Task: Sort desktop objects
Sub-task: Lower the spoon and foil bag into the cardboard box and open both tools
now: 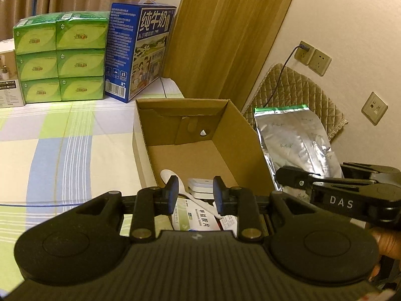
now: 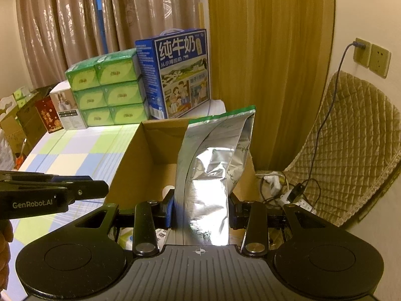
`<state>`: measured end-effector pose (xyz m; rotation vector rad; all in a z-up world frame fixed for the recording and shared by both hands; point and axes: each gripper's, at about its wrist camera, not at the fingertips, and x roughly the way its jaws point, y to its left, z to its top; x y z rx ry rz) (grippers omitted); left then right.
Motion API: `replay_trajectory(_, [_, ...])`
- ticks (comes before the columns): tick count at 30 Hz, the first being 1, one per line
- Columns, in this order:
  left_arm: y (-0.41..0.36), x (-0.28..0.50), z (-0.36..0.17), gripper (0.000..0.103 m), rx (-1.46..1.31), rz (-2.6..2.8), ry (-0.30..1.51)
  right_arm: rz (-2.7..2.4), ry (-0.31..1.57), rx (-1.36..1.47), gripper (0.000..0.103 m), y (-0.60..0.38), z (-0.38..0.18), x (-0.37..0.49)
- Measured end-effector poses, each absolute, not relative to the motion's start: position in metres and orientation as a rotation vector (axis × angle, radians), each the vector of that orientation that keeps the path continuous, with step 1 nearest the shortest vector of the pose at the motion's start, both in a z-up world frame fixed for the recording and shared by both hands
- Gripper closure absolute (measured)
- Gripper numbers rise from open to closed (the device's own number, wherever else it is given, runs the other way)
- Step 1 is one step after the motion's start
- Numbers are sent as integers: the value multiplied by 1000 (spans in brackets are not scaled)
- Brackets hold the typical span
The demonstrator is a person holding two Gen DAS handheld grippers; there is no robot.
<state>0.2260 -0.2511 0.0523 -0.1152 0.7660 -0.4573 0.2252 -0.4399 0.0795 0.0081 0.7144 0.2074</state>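
Note:
An open cardboard box (image 1: 200, 155) stands on the checked tablecloth. In it lie a white plastic spoon (image 1: 168, 176), a small white case (image 1: 200, 186) and a medicine packet (image 1: 198, 217). My left gripper (image 1: 195, 195) hovers over the box's near end, open, with nothing between its fingers. My right gripper (image 2: 201, 208) is shut on a silver foil bag (image 2: 213, 173) with a green top strip, held upright above the box's right wall (image 2: 150, 155). In the left wrist view the foil bag (image 1: 295, 143) and the right gripper sit to the right of the box.
Stacked green tissue packs (image 1: 61, 57) and a blue milk carton (image 1: 140, 52) stand at the table's far edge. Small boxes (image 2: 60, 110) line the far left. A quilted chair (image 2: 351, 150), cables and a power strip (image 2: 293, 195) lie right of the table.

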Motion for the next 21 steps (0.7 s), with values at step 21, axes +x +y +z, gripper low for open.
replay_trajectory(21, [-243, 226, 51, 65, -113, -439, 769, 219, 667, 48, 62, -432, 83, 235])
